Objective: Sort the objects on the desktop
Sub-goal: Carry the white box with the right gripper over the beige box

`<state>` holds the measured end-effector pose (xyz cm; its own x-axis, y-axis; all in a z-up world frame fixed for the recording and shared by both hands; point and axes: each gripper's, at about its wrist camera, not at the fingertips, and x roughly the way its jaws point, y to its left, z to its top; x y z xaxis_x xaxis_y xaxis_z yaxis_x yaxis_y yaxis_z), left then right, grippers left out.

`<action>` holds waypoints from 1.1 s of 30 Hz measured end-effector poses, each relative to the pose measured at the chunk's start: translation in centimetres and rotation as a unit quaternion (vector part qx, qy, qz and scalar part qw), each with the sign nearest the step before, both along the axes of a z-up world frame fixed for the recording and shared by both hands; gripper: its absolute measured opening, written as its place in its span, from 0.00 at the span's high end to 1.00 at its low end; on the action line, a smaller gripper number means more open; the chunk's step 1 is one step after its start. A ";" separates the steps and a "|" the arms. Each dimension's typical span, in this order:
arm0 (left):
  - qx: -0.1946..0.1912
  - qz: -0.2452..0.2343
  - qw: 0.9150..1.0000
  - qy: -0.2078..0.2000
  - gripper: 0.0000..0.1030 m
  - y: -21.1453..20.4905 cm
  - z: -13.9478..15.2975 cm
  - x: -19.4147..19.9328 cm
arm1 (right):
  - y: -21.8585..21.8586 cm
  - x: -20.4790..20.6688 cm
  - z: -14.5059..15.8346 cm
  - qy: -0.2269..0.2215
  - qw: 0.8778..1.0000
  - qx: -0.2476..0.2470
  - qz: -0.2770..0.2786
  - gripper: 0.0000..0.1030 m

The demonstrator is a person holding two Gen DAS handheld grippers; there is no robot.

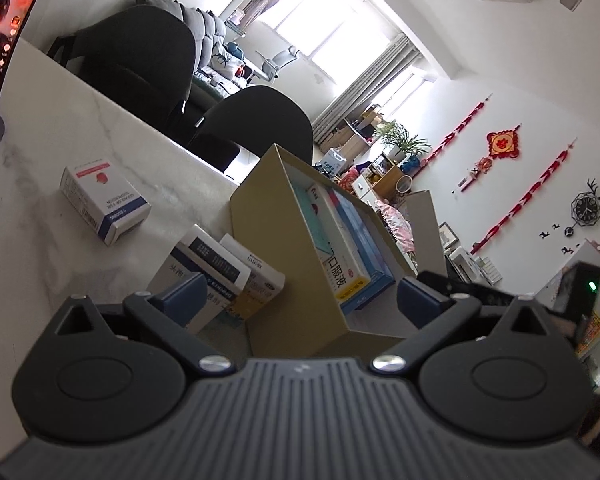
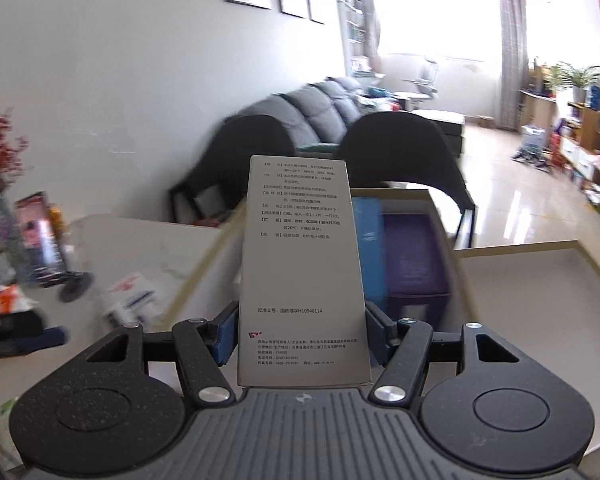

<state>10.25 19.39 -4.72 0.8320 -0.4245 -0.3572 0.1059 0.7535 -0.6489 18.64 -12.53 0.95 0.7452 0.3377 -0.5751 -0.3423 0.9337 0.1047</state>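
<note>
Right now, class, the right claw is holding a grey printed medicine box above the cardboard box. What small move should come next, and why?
Probably ease the right claw forward and down, so the grey medicine box drops into the open space in the cardboard box, beside the blue box already standing there. The claw is shut on the box, held above the opening and not yet inside.

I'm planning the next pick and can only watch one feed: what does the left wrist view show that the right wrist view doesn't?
Only the left wrist view: the open left gripper and two medicine boxes leaning beside the cardboard box.

Only the right wrist view: the right gripper shut on a grey medicine box, and a purple box.

Both: the cardboard box, the lone white box, black chairs.
</note>
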 end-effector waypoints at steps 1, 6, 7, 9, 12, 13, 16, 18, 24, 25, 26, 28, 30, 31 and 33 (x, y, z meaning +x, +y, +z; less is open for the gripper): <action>0.000 0.000 1.000 0.000 0.00 0.0 0.0 0.0 | -0.2 0.6 0.0 0.004 1.000 -0.005 -0.007 0.37; -0.001 0.000 1.000 0.003 0.00 -0.2 -0.2 0.0 | -0.5 4.0 -0.4 0.019 0.999 -0.040 -0.028 0.36; -0.002 -0.001 1.000 0.004 0.00 -0.2 -0.2 0.0 | -0.5 4.7 -0.5 0.023 0.998 -0.048 -0.033 0.36; -0.004 0.001 1.000 0.006 0.00 0.0 -0.3 -0.1 | -0.5 6.2 -0.9 0.032 0.997 -0.059 -0.043 0.36; -0.005 0.006 1.000 0.008 0.00 0.2 -0.4 -0.1 | -0.6 8.2 -1.7 0.043 0.995 -0.071 -0.059 0.36; -0.005 0.007 1.000 0.009 0.00 0.3 -0.4 -0.1 | -0.7 8.8 -2.0 0.046 0.994 -0.073 -0.063 0.36; -0.006 0.011 1.000 0.012 0.00 0.5 -0.5 -0.1 | -0.6 10.4 -2.9 0.054 0.993 -0.079 -0.071 0.37; -0.005 0.012 1.000 0.013 0.00 0.5 -0.6 0.0 | -0.5 11.3 -3.3 0.058 0.992 -0.082 -0.078 0.37; -0.004 0.011 1.000 0.016 0.00 0.3 -0.7 0.2 | -0.2 12.6 -3.5 0.058 0.992 -0.075 -0.081 0.37; -0.004 0.010 1.000 0.017 0.00 0.2 -0.7 0.2 | -0.2 12.9 -3.5 0.059 0.992 -0.073 -0.081 0.37; -0.003 0.010 1.000 0.017 0.00 0.2 -0.7 0.2 | -0.2 13.1 -3.5 0.059 0.992 -0.071 -0.081 0.37; -0.003 0.010 1.000 0.019 0.00 0.2 -0.8 0.2 | -0.3 13.4 -3.4 0.056 0.993 -0.070 -0.078 0.37; -0.003 0.011 1.000 0.020 0.00 0.3 -0.9 0.2 | -0.5 13.7 -3.5 0.056 0.993 -0.066 -0.075 0.37; -0.003 0.012 1.000 0.020 0.00 0.3 -0.9 0.2 | -0.6 13.8 -3.5 0.056 0.994 -0.065 -0.074 0.37; -0.004 0.013 1.000 0.021 0.00 0.4 -1.0 0.2 | -0.7 13.9 -3.4 0.057 0.994 -0.064 -0.072 0.37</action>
<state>10.44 19.77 -5.68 0.8273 -0.4053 -0.3890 0.0582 0.7505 -0.6583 32.50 -13.18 -2.47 0.7085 0.1498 -0.6896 -0.1962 0.9805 0.0114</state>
